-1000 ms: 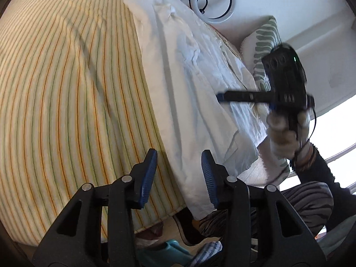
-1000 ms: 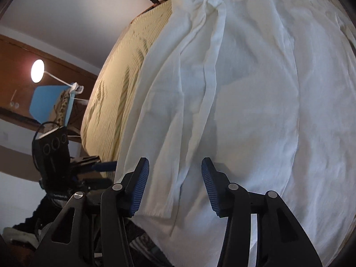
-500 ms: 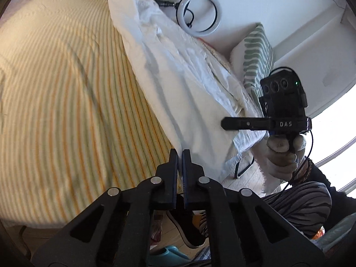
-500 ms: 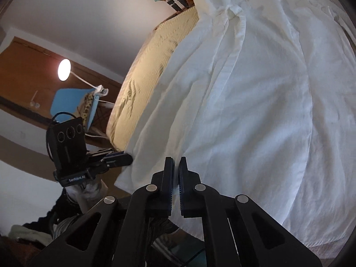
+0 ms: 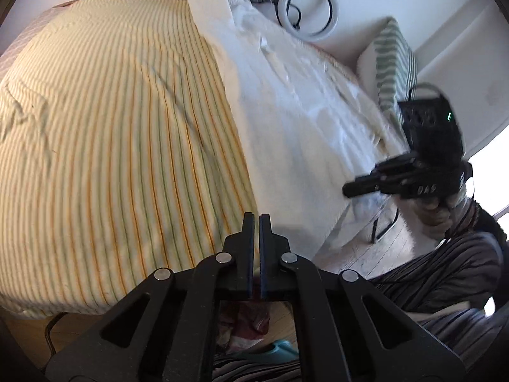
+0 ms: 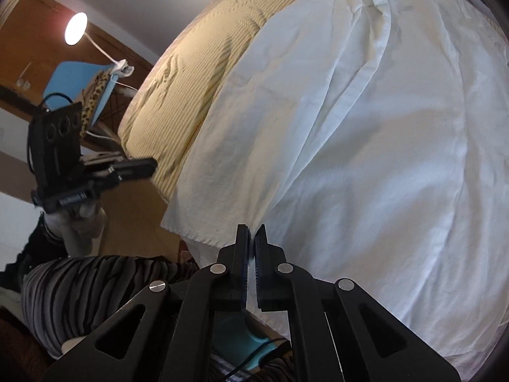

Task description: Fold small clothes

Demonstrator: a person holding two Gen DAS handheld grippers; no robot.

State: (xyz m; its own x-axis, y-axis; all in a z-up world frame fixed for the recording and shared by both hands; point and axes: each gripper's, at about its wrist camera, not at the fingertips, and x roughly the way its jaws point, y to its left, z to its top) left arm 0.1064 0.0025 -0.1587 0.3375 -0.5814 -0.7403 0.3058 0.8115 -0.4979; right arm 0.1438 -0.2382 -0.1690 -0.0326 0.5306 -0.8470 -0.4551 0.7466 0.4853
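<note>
- Across the bed (image 5: 105, 133), the white shirt (image 6: 366, 146) lies spread on the yellow striped cover, hem toward me and hanging over the near edge, collar at the far end.
- Both claws stood open a second ago; both are now closed. Left claw (image 5: 256, 219): fingers pressed together in front of the shirt's hem corner, where cloth meets striped cover. I cannot see fabric between the pads, so I judge it empty.
- Right claw (image 6: 251, 232): closed right at the hem, near the front placket. Whether a bit of hem is pinched I cannot tell; the gap shows nothing clearly.
- Both claws have also drawn back from the cloth since then. My reading: flattening is done or a grasp missed, and no fold has begun yet; the shirt still lies full length.
- Next, as I judge it: reopen and take the hem corners, or a side edge, for the first fold.
- Around: ring light (image 5: 307, 6) against the wall beyond the collar, green striped cushion (image 5: 394, 60) at the far right of the bed, desk lamp (image 6: 76, 28) and blue chair (image 6: 76, 76) off to the left.
- In the way: nothing on the shirt itself. The hem overhanging the bed could slide when pulled.
</note>
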